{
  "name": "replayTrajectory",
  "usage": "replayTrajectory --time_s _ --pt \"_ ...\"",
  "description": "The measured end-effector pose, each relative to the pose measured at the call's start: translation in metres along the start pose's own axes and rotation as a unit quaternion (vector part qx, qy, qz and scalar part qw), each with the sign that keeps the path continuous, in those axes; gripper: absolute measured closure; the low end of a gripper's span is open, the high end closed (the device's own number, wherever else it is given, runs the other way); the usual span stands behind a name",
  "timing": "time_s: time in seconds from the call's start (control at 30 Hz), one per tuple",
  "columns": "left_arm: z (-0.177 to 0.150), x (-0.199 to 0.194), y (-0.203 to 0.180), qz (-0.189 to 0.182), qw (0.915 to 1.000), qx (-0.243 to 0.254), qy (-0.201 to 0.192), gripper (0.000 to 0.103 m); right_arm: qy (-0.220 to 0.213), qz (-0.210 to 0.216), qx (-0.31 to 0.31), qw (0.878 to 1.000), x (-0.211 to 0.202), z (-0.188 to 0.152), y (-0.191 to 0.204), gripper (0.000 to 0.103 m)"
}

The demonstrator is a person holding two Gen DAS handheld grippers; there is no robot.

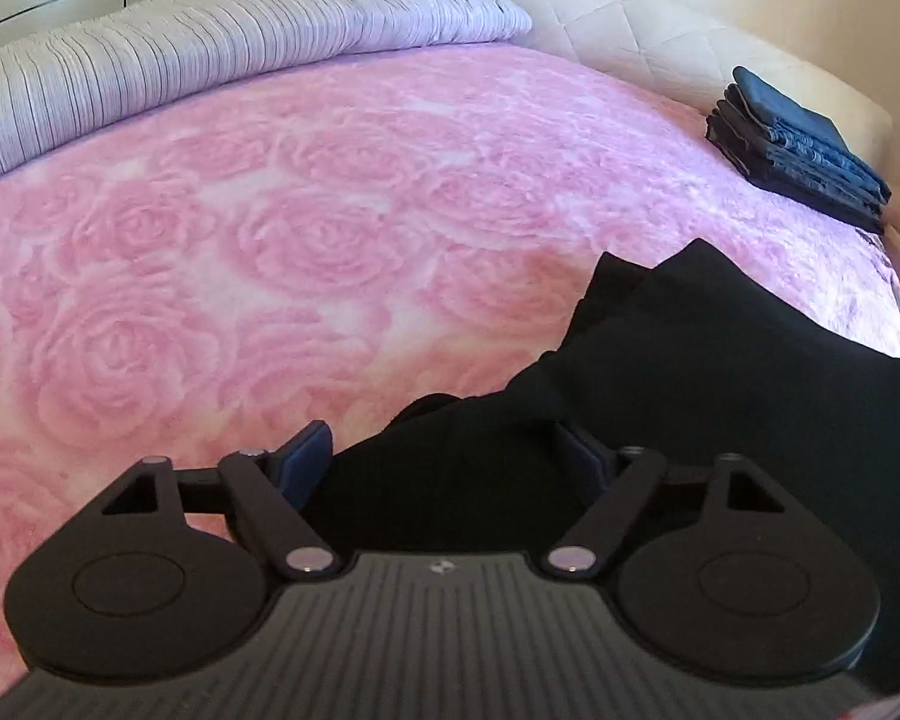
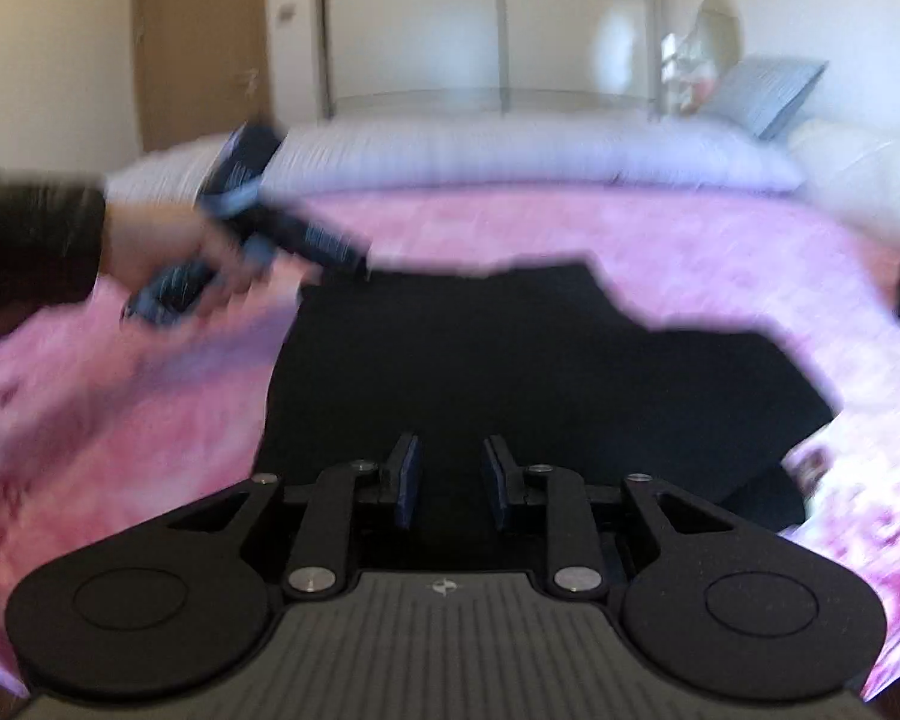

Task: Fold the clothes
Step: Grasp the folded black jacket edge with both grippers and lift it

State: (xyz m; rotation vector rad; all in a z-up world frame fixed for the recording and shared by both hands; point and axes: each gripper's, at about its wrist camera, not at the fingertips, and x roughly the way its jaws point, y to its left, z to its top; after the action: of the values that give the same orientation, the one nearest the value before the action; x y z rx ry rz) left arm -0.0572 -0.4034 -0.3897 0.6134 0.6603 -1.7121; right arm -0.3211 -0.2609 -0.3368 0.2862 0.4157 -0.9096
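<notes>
A black garment (image 1: 690,372) lies on the pink rose-patterned blanket (image 1: 270,240) of a bed. My left gripper (image 1: 444,462) is open, its fingers wide apart over the garment's near-left edge, with cloth between them. In the blurred right wrist view the same black garment (image 2: 510,360) lies flat ahead. My right gripper (image 2: 450,474) is open with a narrow gap, just above the garment's near edge. The left gripper (image 2: 252,222) and the hand holding it show at the left of that view, at the garment's far-left corner.
A stack of folded dark blue jeans (image 1: 804,150) sits at the bed's far right edge. A striped duvet (image 1: 210,54) is rolled along the back of the bed, with a pillow (image 2: 768,90) and white quilted headboard (image 1: 630,18) behind. A wardrobe (image 2: 498,42) stands beyond.
</notes>
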Motion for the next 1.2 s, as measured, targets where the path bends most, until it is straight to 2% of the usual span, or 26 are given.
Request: replayTrajectory --time_s 0.17,0.27,0.37,0.5,0.6,0.67,0.73,0.8,0.83,0.87,0.9,1.0,1.07,1.13,1.2 --pt "0.005 -0.001 -0.016 0.035 0.9992 0.019 0.001 0.036 0.053 -0.003 -0.018 0.998 0.014 -0.012 0.013 0.074" --pt "0.008 -0.003 -0.027 0.054 0.9978 0.038 0.006 0.041 0.053 -0.019 -0.035 0.998 0.01 -0.016 0.019 0.074" --pt "0.01 -0.004 -0.031 0.064 0.997 0.043 0.011 0.043 0.065 -0.024 -0.021 0.997 0.005 -0.013 0.02 0.074" --pt "0.011 -0.006 -0.04 0.081 0.9946 0.063 0.014 0.044 0.073 -0.036 -0.04 0.996 -0.003 -0.012 0.026 0.073" --pt "0.011 -0.008 -0.047 0.09 0.9926 0.081 0.015 0.046 0.057 -0.037 -0.068 0.995 -0.013 -0.01 0.038 0.062" --pt "0.01 -0.01 -0.05 0.094 0.9916 0.087 0.015 0.046 0.054 -0.026 -0.092 0.994 -0.015 -0.011 0.05 0.05" --pt "0.01 -0.011 -0.051 0.096 0.9912 0.09 0.011 0.046 0.059 -0.023 -0.12 0.991 -0.012 -0.014 0.063 0.048" --pt "0.008 -0.018 -0.055 0.099 0.9901 0.1 -0.004 0.048 0.073 -0.024 -0.154 0.985 -0.004 -0.02 0.078 0.038" --pt "0.006 -0.025 -0.058 0.094 0.9894 0.11 -0.018 0.048 0.078 -0.026 -0.176 0.981 0.0 -0.024 0.087 0.029" --pt "0.003 -0.033 -0.06 0.088 0.9882 0.121 -0.031 0.047 0.078 -0.025 -0.2 0.976 0.002 -0.028 0.095 0.027" --pt "-0.003 -0.042 -0.063 0.081 0.9861 0.139 -0.041 0.04 0.077 -0.023 -0.224 0.971 0.006 -0.031 0.103 0.027" --pt "-0.022 -0.068 -0.07 0.061 0.9773 0.19 -0.072 0.035 0.091 -0.041 -0.285 0.953 0.018 -0.04 0.113 0.028" --pt "-0.037 -0.083 -0.076 0.055 0.9653 0.242 -0.082 0.034 0.101 -0.056 -0.318 0.941 0.023 -0.046 0.11 0.031" --pt "-0.057 -0.09 -0.085 0.062 0.9421 0.318 -0.085 0.03 0.112 -0.07 -0.351 0.927 0.027 -0.051 0.108 0.036" --pt "-0.078 -0.094 -0.096 0.073 0.9111 0.396 -0.088 0.027 0.115 -0.076 -0.377 0.916 0.029 -0.056 0.104 0.042"
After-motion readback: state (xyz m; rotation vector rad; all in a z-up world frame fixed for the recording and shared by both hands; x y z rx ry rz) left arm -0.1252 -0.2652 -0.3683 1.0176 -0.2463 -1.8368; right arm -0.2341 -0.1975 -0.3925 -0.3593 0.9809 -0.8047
